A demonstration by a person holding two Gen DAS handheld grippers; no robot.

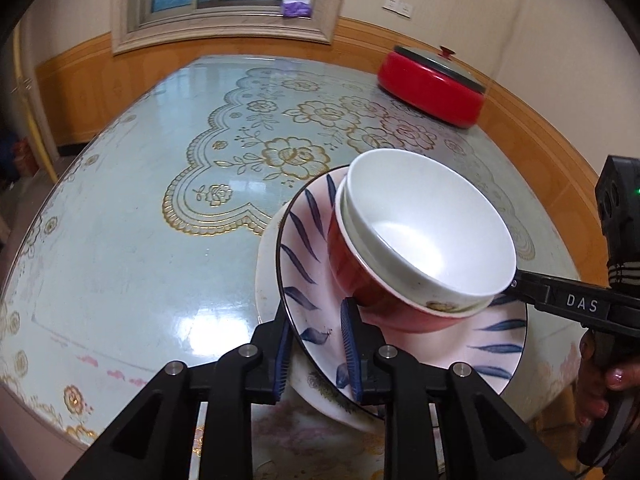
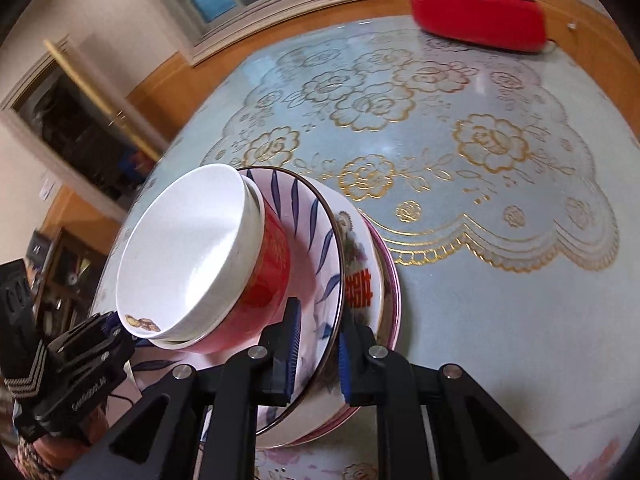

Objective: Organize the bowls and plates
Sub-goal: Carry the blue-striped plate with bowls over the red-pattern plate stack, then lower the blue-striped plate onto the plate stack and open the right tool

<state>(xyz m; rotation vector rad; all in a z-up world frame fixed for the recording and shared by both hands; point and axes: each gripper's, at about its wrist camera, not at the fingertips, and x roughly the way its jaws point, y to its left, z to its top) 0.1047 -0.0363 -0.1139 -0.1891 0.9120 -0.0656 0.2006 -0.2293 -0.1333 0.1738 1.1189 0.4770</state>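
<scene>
Black gripper fingers with blue ribbed pads fill the bottom of both views. In the left wrist view the left gripper (image 1: 318, 354) stands slightly parted around the near rim of a leaf-patterned plate (image 1: 304, 280), with the rim between the pads; whether both pads press on it cannot be told. In the right wrist view the right gripper (image 2: 318, 350) is narrowly parted too, straddling the opposite rim of the plate stack (image 2: 362, 280).

The stack appears lifted and tilted over a pale blue table (image 1: 132, 208) with gold flower print. A red bowl (image 1: 352, 280) sits on the leaf plate, and a white bowl (image 1: 432, 228) nests inside it.

Likely risks, judged from the tilt: the nested bowls could slide across the glazed plate and tip off its lower edge. If either gripper loosens further, the plates could slip out and drop, since each is held only by a thin rim. Uneven lifting by the two hands would steepen the tilt.

Only the right wrist view shows that the stack holds further plates, one with red characters (image 2: 356, 290) and a pink-edged one beneath. Only the left wrist view shows the person's hand (image 1: 600, 380) on the right gripper's handle. A red lidded pot (image 1: 432, 84) stands well apart at the far table edge.
</scene>
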